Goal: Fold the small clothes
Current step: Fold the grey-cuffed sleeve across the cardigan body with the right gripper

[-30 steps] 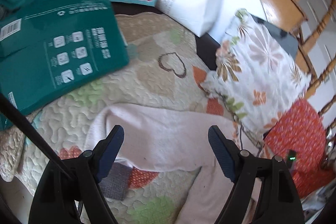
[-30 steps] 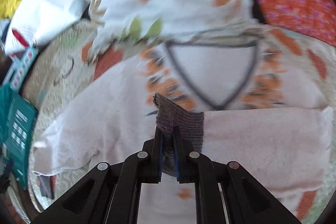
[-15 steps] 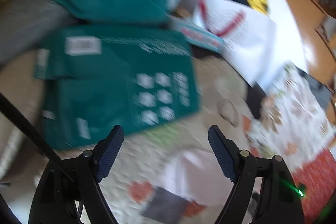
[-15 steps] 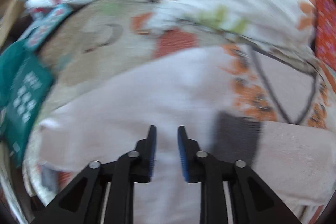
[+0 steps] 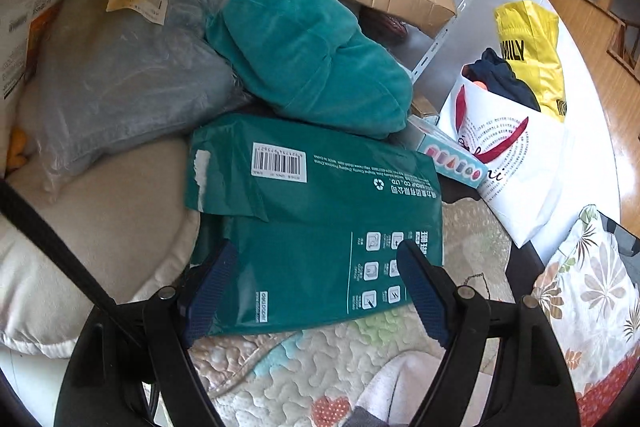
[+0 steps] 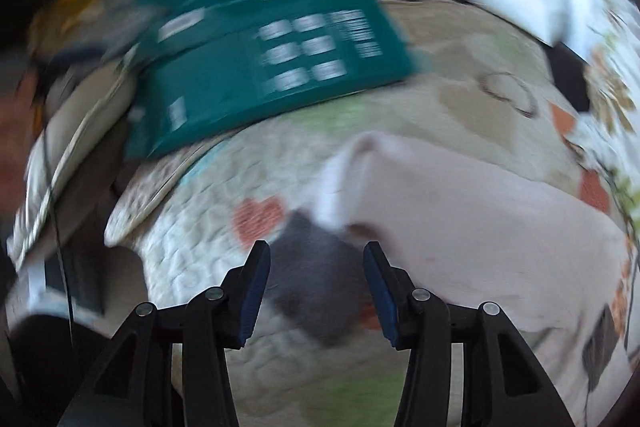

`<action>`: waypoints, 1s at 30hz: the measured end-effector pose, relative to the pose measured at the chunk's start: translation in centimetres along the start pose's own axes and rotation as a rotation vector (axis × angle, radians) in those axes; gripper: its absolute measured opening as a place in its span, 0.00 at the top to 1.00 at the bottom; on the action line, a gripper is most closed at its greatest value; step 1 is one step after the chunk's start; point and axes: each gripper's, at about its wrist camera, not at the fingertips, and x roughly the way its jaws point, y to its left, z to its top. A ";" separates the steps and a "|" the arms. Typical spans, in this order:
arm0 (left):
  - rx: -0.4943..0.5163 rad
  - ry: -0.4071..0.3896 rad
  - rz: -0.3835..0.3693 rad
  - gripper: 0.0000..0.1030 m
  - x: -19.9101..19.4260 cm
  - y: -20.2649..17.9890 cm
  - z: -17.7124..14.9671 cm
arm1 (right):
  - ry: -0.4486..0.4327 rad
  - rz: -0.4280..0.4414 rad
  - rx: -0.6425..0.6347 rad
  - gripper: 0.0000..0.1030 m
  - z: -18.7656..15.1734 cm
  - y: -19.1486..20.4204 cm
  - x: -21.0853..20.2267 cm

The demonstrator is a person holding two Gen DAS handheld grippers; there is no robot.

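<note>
While both grippers were empty, the pink garment [image 6: 472, 227] lay flat on the quilt [image 6: 192, 239], probably so that its sleeves could be turned in one after the other. The right gripper [image 6: 316, 291] hung with its jaws spread apart directly over a grey cuff [image 6: 316, 267], and nothing was between them; I judge it was placed there to take this cuff next, but the picture is blurred and contact cannot be told. The left gripper [image 5: 316, 291] was spread wide as well and pointed away from the work, at a green packet [image 5: 316, 227] that rested on the far side of the quilt, so it seemed to wait. Only a corner of the garment showed at the bottom of its view.

I counted one garment, one visible grey cuff, two grippers, one green packet, one teal cushion [image 5: 308, 55] and one flowered pillow [image 5: 592, 291]
</note>
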 end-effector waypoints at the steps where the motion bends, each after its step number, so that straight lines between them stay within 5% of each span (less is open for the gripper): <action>1: 0.000 0.004 -0.001 0.21 0.1 0.0 0.1 | 0.014 0.004 -0.028 0.49 -0.5 1.0 0.5; 5: -0.004 0.020 -0.005 0.21 0.3 0.0 0.0 | 0.062 -0.088 -0.123 0.49 -2.1 2.6 3.7; 8: -0.007 0.013 -0.006 0.21 0.1 0.0 -0.1 | 0.053 -0.060 -0.015 0.93 -1.2 1.1 3.2; 13: 0.035 0.014 -0.018 0.21 -0.1 -1.7 -1.2 | -0.120 0.002 0.289 0.93 1.1 -6.3 -4.5; 17: 0.118 0.058 -0.063 0.21 -0.2 -4.7 -3.2 | -0.259 -0.018 0.526 0.93 -0.7 -13.7 -13.3; 23: 0.233 0.208 -0.190 0.21 -1.0 -10.2 -8.0 | -0.309 -0.202 0.892 0.93 -12.0 -25.3 -23.1; 26: 0.289 0.285 -0.245 0.21 -1.1 -13.1 -10.7 | -0.250 -0.381 0.997 0.93 -18.5 -29.4 -25.5; 30: 0.398 0.344 -0.281 0.21 -1.3 -16.4 -14.1 | -0.152 -0.516 1.100 0.93 -25.2 -33.4 -26.3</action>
